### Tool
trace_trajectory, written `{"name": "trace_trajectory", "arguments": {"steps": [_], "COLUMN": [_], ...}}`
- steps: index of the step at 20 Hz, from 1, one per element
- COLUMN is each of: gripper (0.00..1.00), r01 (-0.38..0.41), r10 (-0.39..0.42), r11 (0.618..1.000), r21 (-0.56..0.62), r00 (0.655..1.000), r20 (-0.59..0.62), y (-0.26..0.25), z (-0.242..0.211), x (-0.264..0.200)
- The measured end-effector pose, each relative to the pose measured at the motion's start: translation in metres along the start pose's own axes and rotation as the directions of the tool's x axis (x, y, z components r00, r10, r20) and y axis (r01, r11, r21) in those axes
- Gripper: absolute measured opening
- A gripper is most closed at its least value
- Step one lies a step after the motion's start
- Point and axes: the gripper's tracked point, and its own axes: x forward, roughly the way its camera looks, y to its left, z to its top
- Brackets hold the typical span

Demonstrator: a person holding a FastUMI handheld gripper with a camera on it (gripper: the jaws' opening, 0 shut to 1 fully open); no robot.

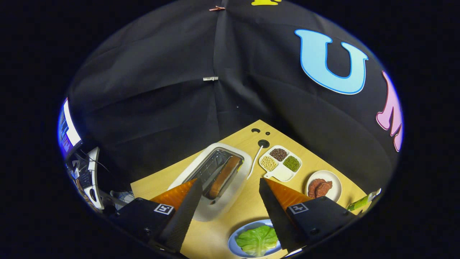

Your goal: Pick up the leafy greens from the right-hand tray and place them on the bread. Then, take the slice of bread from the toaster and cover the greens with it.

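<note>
My gripper [229, 180] hangs high over the wooden table [215, 230], open, with its fingers wide apart and nothing between them. A white toaster [235, 187] lies just ahead of the fingers, and a brown slice of bread [224, 176] stands in its slot. Close below, between the fingers, a leafy green [257, 239] rests on a blue plate [233, 241]. I cannot tell what lies under the leaf. The right finger [276, 212] covers the plate's right side.
A white divided tray [282, 173] of beans and seeds stands beyond the right finger. To its right is a white plate [336, 180] with slices of meat [319, 187]. A green object [359, 204] lies at the table's right edge. A monitor [68, 135] stands off the table's left.
</note>
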Motion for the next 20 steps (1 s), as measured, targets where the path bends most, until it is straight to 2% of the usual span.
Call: {"name": "trace_trajectory", "arguments": {"steps": [5,7,9,14,16,20], "gripper": [0.98,0.9,0.8,0.43,0.23,0.12], "r01": [0.031,0.037,0.039,0.069,0.079,0.077], "r10": [-0.032,-0.037,-0.038,-0.068,-0.074,-0.072], "r11": [0.999,0.999,0.999,0.998,0.996,0.997], "r21": [-0.006,0.001,0.009,0.005,0.029,0.03], "r00": [0.998,0.997,0.996,0.99,0.989,0.988], "r20": [-0.051,-0.07,-0.083,-0.124,-0.127,-0.134], "y": [0.004,0.006,0.009,0.012,0.014,0.017], "z": [-0.009,-0.014,-0.017,-0.026,-0.023,-0.023], "x": [0.039,0.049,0.056,0.071,0.072,0.071]}}
